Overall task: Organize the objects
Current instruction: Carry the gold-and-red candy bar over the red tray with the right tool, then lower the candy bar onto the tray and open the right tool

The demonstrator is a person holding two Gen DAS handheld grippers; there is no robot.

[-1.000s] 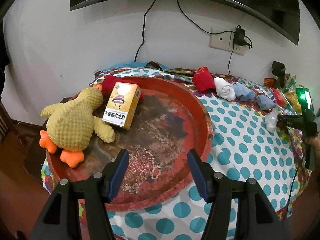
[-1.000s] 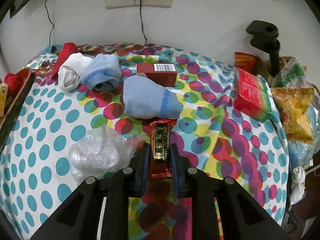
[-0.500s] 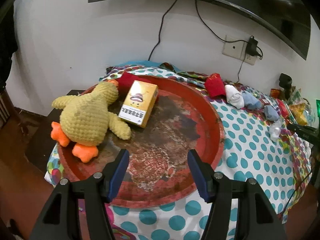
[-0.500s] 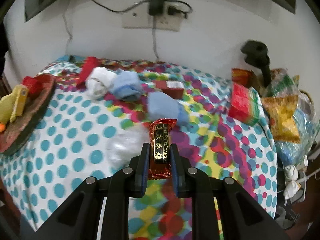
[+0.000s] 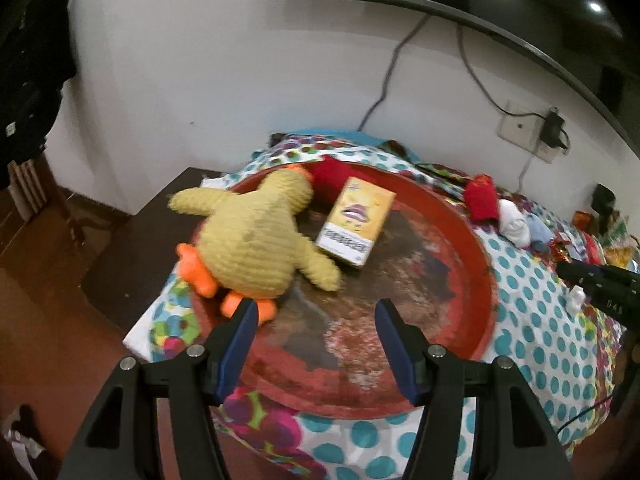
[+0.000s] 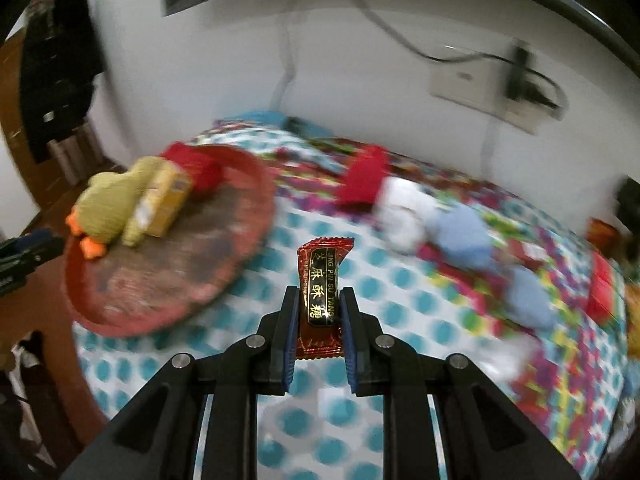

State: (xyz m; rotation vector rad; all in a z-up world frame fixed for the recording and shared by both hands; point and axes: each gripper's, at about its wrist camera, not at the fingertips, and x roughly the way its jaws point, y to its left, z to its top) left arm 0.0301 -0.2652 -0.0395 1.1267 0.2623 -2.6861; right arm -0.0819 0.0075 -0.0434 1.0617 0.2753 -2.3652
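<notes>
My right gripper [image 6: 319, 300] is shut on a red candy packet [image 6: 321, 280] with gold lettering, held up above the dotted tablecloth. A round red tray [image 6: 248, 236] lies to its left, bearing a yellow plush duck [image 6: 108, 200], a yellow box [image 6: 166, 196] and a red sock. In the left wrist view my left gripper [image 5: 316, 320] stands open and empty over the near rim of the tray [image 5: 486, 280]; the duck [image 5: 252, 240] and the box [image 5: 356, 220] lie beyond its fingers. The right gripper's black body [image 5: 600, 284] shows at the right edge.
Rolled socks lie along the back of the table: red [image 6: 362, 176], white [image 6: 400, 212] and blue [image 6: 460, 236]. A red box [image 6: 602, 288] sits far right. A wall socket with a plugged charger [image 5: 554, 136] and cables is behind. A dark side table [image 5: 132, 248] stands left.
The right gripper has lifted the candy packet off the cloth and swung left toward the tray. The left gripper has drawn back and leftward, so the tray looks smaller and farther right.
</notes>
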